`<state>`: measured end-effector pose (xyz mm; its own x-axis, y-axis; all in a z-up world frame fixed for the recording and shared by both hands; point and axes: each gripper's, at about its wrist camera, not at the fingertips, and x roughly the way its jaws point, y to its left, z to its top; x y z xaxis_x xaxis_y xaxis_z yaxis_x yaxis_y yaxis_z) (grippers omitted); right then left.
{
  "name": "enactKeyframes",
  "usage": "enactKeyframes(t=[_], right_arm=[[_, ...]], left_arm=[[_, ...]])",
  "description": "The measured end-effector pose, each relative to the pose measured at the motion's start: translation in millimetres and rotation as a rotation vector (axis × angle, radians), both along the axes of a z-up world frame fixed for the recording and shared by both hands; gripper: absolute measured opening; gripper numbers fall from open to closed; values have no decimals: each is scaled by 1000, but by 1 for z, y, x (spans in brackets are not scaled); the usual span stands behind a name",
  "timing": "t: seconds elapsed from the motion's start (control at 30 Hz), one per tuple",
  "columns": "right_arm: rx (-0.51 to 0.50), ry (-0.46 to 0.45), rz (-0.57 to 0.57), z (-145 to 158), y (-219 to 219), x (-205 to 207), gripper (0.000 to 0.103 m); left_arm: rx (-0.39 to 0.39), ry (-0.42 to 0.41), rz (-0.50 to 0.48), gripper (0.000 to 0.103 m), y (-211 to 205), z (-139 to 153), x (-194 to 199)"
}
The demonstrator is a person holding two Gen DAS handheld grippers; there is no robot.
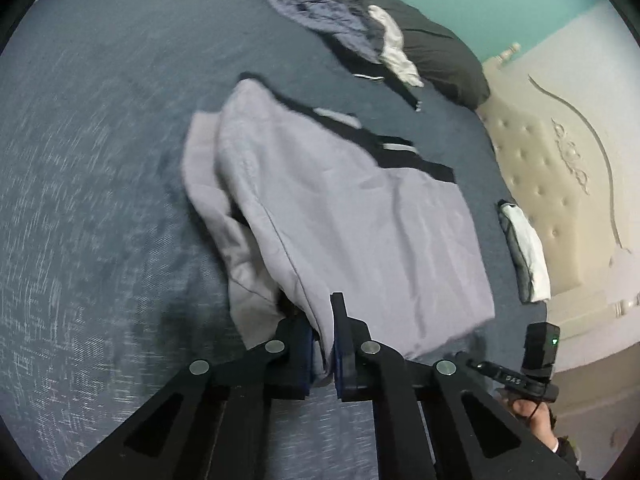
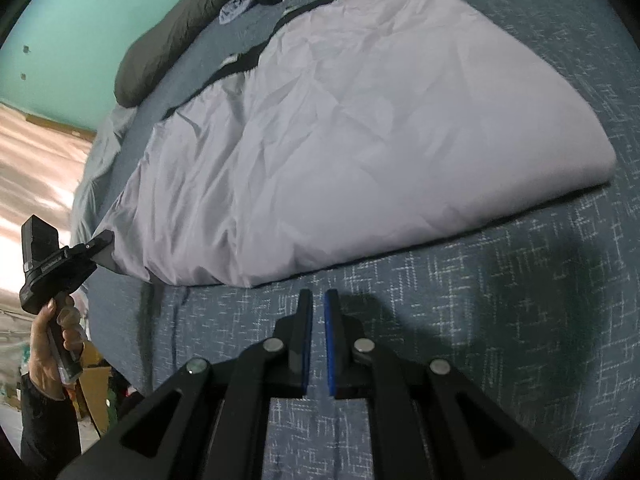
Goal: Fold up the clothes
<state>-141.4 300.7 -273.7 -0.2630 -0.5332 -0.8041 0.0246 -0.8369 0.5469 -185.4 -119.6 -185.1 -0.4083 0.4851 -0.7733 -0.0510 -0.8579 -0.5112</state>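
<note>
- The left wrist view shows the left gripper point(image 1: 325, 344) with its jaws clamped on a bunched edge of a pale lilac garment point(image 1: 352, 216), the cloth pinched between blue pads.
- From that pinch the garment spreads away across the bed point(image 1: 100, 120), partly folded over itself, with a lighter inner layer showing along its left side.
- Only this view shows the cream tufted headboard point(image 1: 560, 168), buttoned and edged with a curved carved line, and a small folded grey and white cloth point(image 1: 524, 252) lying near it.
- Further up the bed, a crumpled blue-grey garment point(image 1: 336, 20) lies with a white piece against a long dark bolster point(image 1: 432, 52).
- Black fabric with white stripes point(image 1: 400, 152) pokes out from under the far edge of the lilac garment.
- The right wrist view shows the right gripper point(image 2: 319, 320) over bare bedding, near the garment's near edge but not touching it; its jaws stand slightly apart with nothing between them.
- Here the lilac garment looks smooth, thin and finely creased, with a rounded folded corner at the right.
- The bed cover is blue-grey, flecked with short white woven dashes.
- Only this view shows a hand point(image 2: 52, 340) in a dark sleeve gripping the other tool's handle at the left edge, and a teal wall point(image 2: 80, 20) behind.
</note>
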Motion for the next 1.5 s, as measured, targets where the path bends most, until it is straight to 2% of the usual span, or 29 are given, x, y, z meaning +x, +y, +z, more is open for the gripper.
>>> enactKeyframes(t=[0.27,0.4,0.63,0.83,0.97,1.07,1.13,1.2,1.27,1.4,1.5], right_arm=[[-82,20,-69,-8,30,8,4],[-133,23,-101,-16,43,12,4],[-206,34,-134,-26,64,16,5],[-220,85,-162,-20,87,19,5],[-242,90,-190,-22,99,22,5],[-251,97,-208,-22,104,22,5],[-254,103,-220,-22,107,21,5],[-260,106,-230,-23,110,21,5],[-266,103,-240,-25,111,20,5],[-280,113,-273,-25,117,19,5],[-288,149,-304,-18,123,19,8]], left_arm=[[-45,58,-62,6,63,41,-21],[-81,83,-117,6,107,60,-31],[-127,113,-239,6,212,79,-46],[-119,119,-344,6,310,69,-51],[-109,87,-417,6,369,45,-54],[-132,32,-465,8,404,22,-56],[-121,8,-462,10,410,16,-57],[-103,20,-460,13,399,27,-53],[-84,33,-458,24,388,39,-49],[-47,59,-450,25,364,59,-41],[-19,80,-389,38,329,69,-37]])
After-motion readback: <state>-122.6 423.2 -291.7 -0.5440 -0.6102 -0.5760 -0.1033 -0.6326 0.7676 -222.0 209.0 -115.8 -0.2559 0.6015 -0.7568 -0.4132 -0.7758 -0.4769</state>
